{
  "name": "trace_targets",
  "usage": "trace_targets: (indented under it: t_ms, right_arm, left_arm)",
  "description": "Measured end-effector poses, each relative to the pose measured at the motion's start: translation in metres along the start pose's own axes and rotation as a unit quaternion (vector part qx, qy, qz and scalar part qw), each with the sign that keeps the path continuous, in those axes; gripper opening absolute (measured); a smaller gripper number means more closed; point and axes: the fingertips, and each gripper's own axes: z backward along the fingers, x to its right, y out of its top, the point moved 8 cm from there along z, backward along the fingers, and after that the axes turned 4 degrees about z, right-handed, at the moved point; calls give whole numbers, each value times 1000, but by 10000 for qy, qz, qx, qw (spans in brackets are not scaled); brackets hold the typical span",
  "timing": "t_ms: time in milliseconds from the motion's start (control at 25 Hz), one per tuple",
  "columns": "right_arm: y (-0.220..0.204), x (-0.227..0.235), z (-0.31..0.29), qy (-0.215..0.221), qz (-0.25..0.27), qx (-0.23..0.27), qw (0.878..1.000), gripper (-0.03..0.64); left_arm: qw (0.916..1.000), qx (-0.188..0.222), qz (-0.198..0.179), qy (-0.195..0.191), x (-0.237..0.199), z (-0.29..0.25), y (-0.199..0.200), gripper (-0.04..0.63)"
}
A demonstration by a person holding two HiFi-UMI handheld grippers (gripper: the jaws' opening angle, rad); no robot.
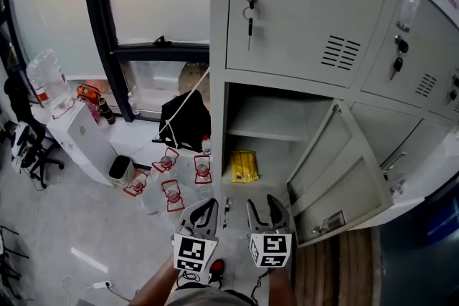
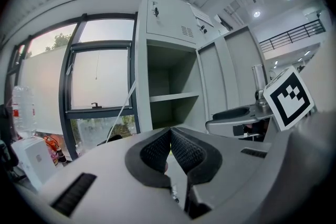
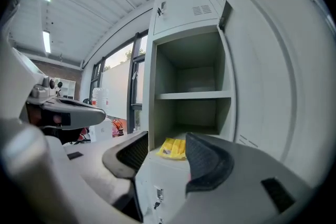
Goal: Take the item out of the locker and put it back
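A yellow packet (image 1: 244, 166) lies on the floor of the open lower locker compartment (image 1: 267, 133), below its shelf. The grey door (image 1: 337, 172) is swung out to the right. Both grippers hang in front of the locker, short of its opening. My left gripper (image 1: 204, 211) is shut, its pads meeting at the tips (image 2: 170, 131) with nothing between them. My right gripper (image 1: 267, 210) is open and empty. In the right gripper view the yellow packet (image 3: 173, 148) shows through the gap between the right gripper's (image 3: 167, 139) jaws, still well inside the locker.
Several small water bottles with red labels (image 1: 172, 191) stand on the floor left of the locker, beside a black bag (image 1: 188, 118). Further left are a small bin (image 1: 120, 168) and a white cabinet (image 1: 79, 140). Keys (image 1: 251, 11) hang in the closed upper door.
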Motion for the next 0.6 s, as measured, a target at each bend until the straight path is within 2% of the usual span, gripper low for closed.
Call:
trace_targets:
  t_ms: [600]
  right_arm:
    - [-4, -11, 130, -79, 40, 258, 9996, 112]
  left_arm:
    - [9998, 182, -61, -59, 83, 82, -8, 21]
